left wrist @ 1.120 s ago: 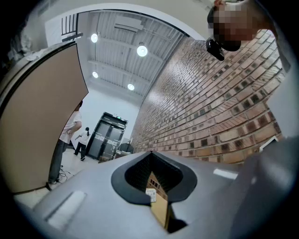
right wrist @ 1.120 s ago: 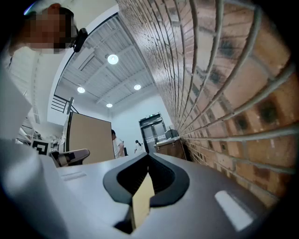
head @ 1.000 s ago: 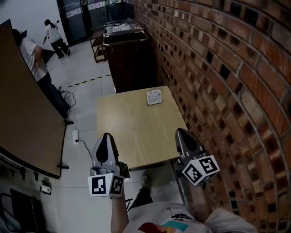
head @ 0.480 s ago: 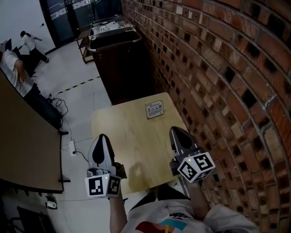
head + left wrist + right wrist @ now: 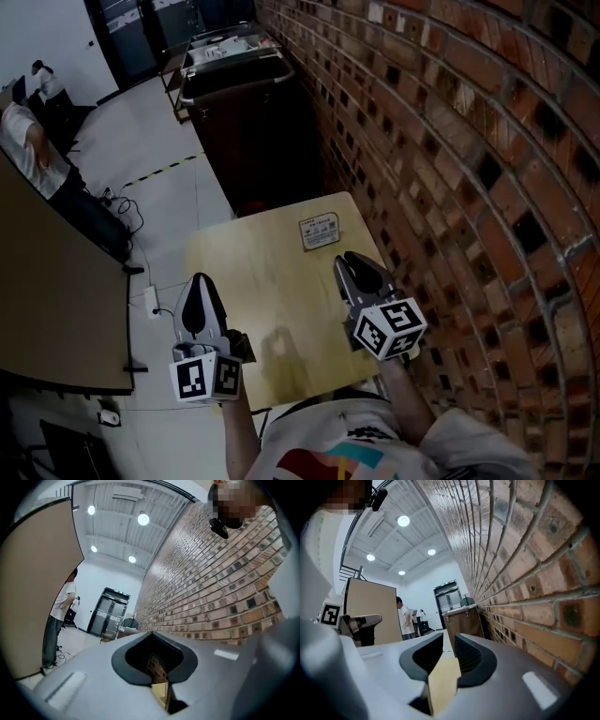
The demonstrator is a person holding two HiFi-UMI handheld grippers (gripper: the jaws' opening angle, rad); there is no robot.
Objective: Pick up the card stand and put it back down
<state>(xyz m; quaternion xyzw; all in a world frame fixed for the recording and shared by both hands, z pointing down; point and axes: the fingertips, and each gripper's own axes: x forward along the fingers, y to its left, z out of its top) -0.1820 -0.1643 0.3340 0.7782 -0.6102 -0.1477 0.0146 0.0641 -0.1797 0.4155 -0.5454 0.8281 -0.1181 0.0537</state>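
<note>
Wood table (image 5: pixel 272 281) by brick wall (image 5: pixel 450 141) w/ card stand (image 5: pixel 319 231); L gripper (image 5: pixel 197 281) closed, R gripper (image 5: pixel 350 260) slightly ajar

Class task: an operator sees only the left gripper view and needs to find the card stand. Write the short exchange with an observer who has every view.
Operator: Where is the card stand? My view shows none.
Observer: It sits on the far part of the table, close to the brick wall.
Operator: Which tool is nearer to it?
Observer: The right tool hovers over the table just short of the stand. The left tool is out by the table's left edge.
Operator: Is the right tool ready to grasp?
Observer: In the right gripper view its jaws stand slightly apart, with nothing between them.
</note>
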